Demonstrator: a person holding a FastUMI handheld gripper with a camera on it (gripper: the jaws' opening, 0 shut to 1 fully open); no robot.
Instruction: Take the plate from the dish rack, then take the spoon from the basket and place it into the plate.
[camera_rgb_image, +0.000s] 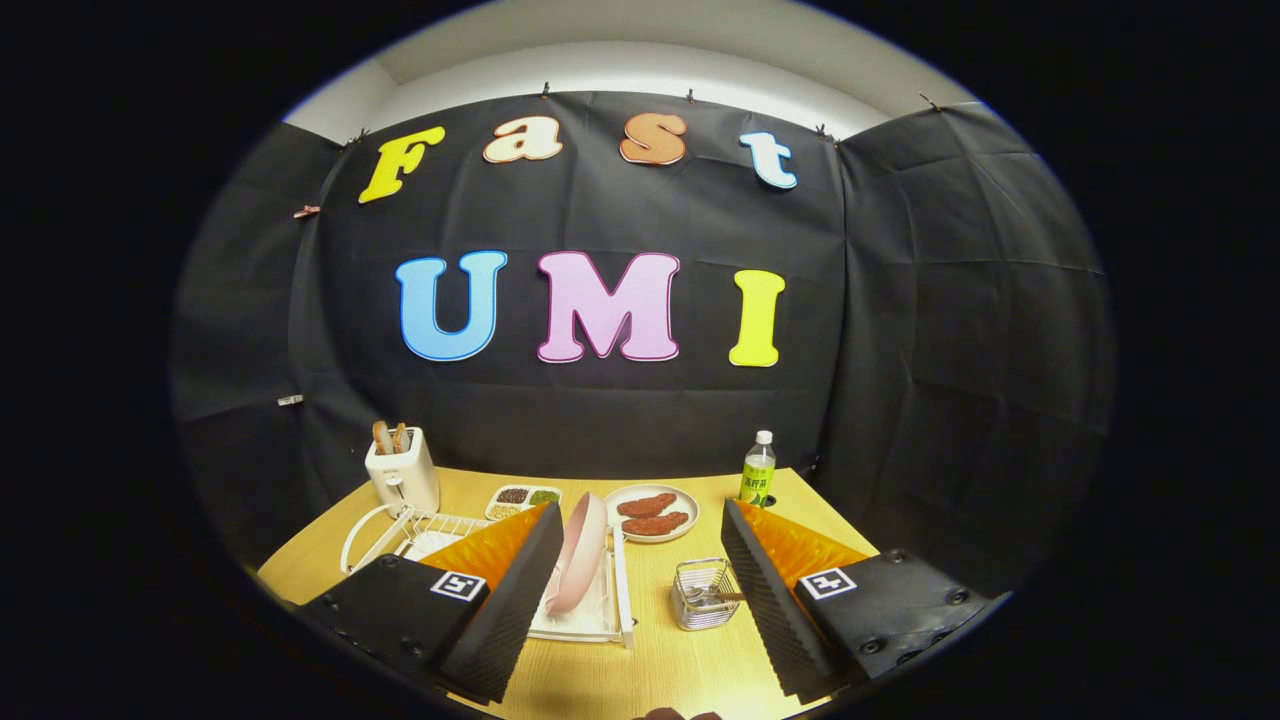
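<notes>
Wood-grain table (640, 660): claw (625, 620) wide open w/ round pink plate (580, 552) upright in wire rack (430, 530).

Black cloth wall (620, 420) behind wooden table (640, 660), white ceiling (640, 40).

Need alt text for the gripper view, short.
The hand-held gripper is open above a wooden table, its fingers framing a pink plate standing upright in a white dish rack, with a wire basket holding a spoon beside it. Beyond sit a toaster, a plate of meat and a bottle.
</notes>
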